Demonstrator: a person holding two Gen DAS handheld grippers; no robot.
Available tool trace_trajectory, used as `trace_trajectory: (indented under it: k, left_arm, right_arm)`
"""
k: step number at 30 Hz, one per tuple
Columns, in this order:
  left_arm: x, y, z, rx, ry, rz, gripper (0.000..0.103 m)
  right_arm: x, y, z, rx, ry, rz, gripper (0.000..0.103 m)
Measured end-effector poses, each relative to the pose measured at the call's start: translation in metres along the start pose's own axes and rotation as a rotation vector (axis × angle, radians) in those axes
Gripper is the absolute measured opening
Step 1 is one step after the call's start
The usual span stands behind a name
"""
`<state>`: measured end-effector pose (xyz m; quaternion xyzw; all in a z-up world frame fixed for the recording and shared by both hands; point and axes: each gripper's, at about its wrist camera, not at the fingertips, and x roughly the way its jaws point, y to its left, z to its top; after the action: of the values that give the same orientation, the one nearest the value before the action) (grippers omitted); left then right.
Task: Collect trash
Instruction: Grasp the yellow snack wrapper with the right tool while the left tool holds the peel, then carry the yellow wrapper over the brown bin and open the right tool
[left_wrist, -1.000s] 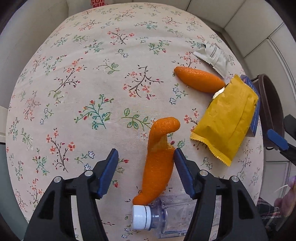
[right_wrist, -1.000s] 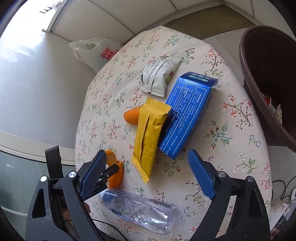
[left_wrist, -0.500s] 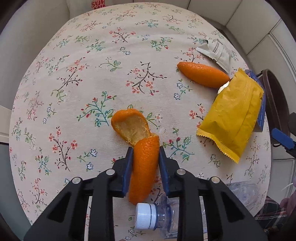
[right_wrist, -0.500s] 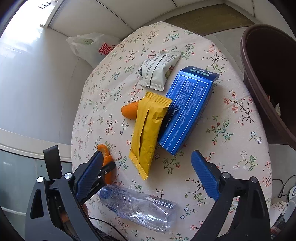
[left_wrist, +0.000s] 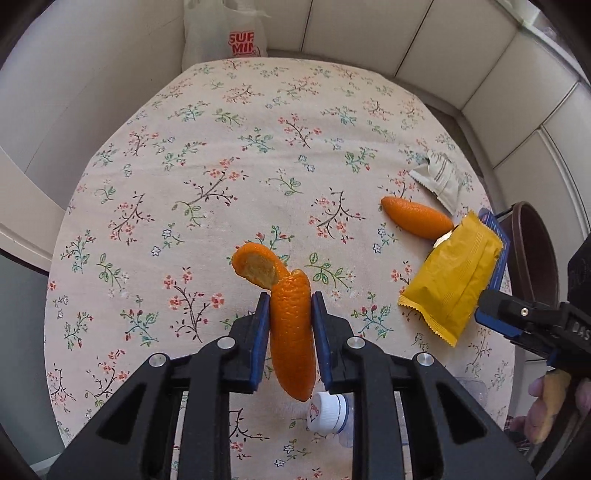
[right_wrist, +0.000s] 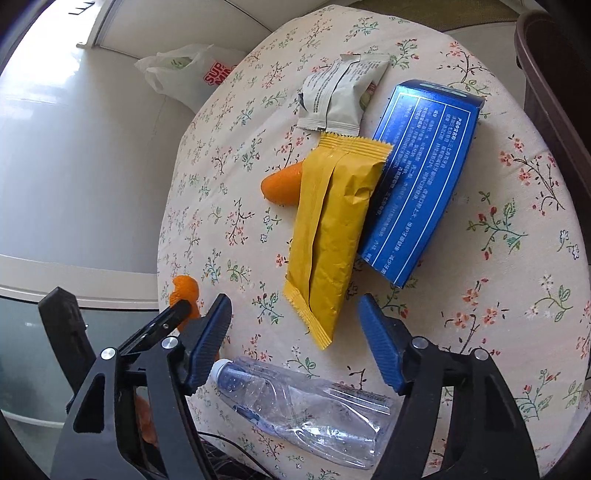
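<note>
My left gripper (left_wrist: 289, 308) is shut on a long orange peel (left_wrist: 291, 332) and holds it above the floral table (left_wrist: 221, 166); its curled tip (right_wrist: 184, 290) shows in the right wrist view. My right gripper (right_wrist: 295, 317) is open and empty, over the near end of a yellow snack wrapper (right_wrist: 332, 229). A crushed clear plastic bottle (right_wrist: 306, 406) with a white cap (left_wrist: 327, 411) lies at the table's near edge. A second orange peel (left_wrist: 417, 218), a grey-white wrapper (right_wrist: 340, 96) and a blue box (right_wrist: 421, 177) lie beyond.
A dark brown bin (left_wrist: 532, 251) stands beside the table on the right, its rim (right_wrist: 546, 74) also in the right wrist view. A white plastic shopping bag (left_wrist: 225, 33) sits on the floor behind the table. White walls surround the table.
My left gripper closed on the orange peel and lifted it off the table. My right gripper moved closer to the yellow wrapper, still open.
</note>
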<state>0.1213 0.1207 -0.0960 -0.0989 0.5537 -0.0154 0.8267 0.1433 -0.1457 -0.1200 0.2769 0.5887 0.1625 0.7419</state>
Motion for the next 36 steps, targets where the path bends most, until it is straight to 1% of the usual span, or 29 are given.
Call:
trace_trajectory:
  k: [2,4,5,11,13,14,16,19,20,21,27,31,36]
  left_arm:
    - [-0.008,0.001,-0.002,-0.001,-0.028,0.005,0.021]
    - [-0.005,-0.012,0.004,-0.002,-0.049,0.011,0.020]
    - [-0.008,-0.010,0.003,-0.002,-0.055,0.008,0.020]
    - [-0.011,-0.003,0.000,-0.014,-0.061,0.002,0.020]
    - [-0.010,0.000,0.000,-0.017,-0.062,0.002,0.020]
    - [-0.010,0.000,0.000,-0.019,-0.062,0.003,0.020]
    - [-0.010,-0.001,0.000,-0.018,-0.062,0.003,0.020]
    - [-0.010,-0.001,0.000,-0.018,-0.062,0.004,0.020]
    - [-0.010,-0.001,0.000,-0.019,-0.062,0.004,0.020]
    - [-0.009,-0.001,0.000,-0.020,-0.061,0.003,0.020]
    - [-0.008,0.001,-0.001,-0.032,-0.062,0.006,0.020]
    - [-0.011,0.003,0.000,-0.048,-0.080,0.003,0.020]
    - [-0.021,0.004,0.004,-0.074,-0.128,-0.007,0.020]
  right_arm:
    - [0.006,-0.003,0.002,0.014,-0.003,0.000,0.066]
    - [0.012,-0.004,0.004,0.023,0.000,-0.003,0.066]
    - [0.015,-0.004,0.005,0.022,-0.002,-0.010,0.065]
    - [0.025,0.002,0.009,-0.004,-0.012,-0.029,0.055]
    - [0.026,0.005,0.010,-0.017,-0.016,-0.034,0.047]
    - [0.027,0.007,0.010,-0.024,-0.018,-0.034,0.045]
    - [0.028,0.011,0.010,-0.048,-0.014,-0.038,0.031]
    - [0.027,0.015,0.009,-0.078,-0.020,-0.053,0.025]
    - [0.027,0.017,0.008,-0.089,-0.025,-0.058,0.020]
    - [0.026,0.018,0.008,-0.095,-0.029,-0.058,0.017]
    - [0.018,0.030,0.008,-0.161,-0.061,-0.062,0.008]
    - [0.007,0.040,0.003,-0.219,-0.094,-0.070,0.006]
    - [-0.021,0.055,0.000,-0.298,-0.163,-0.064,0.003]
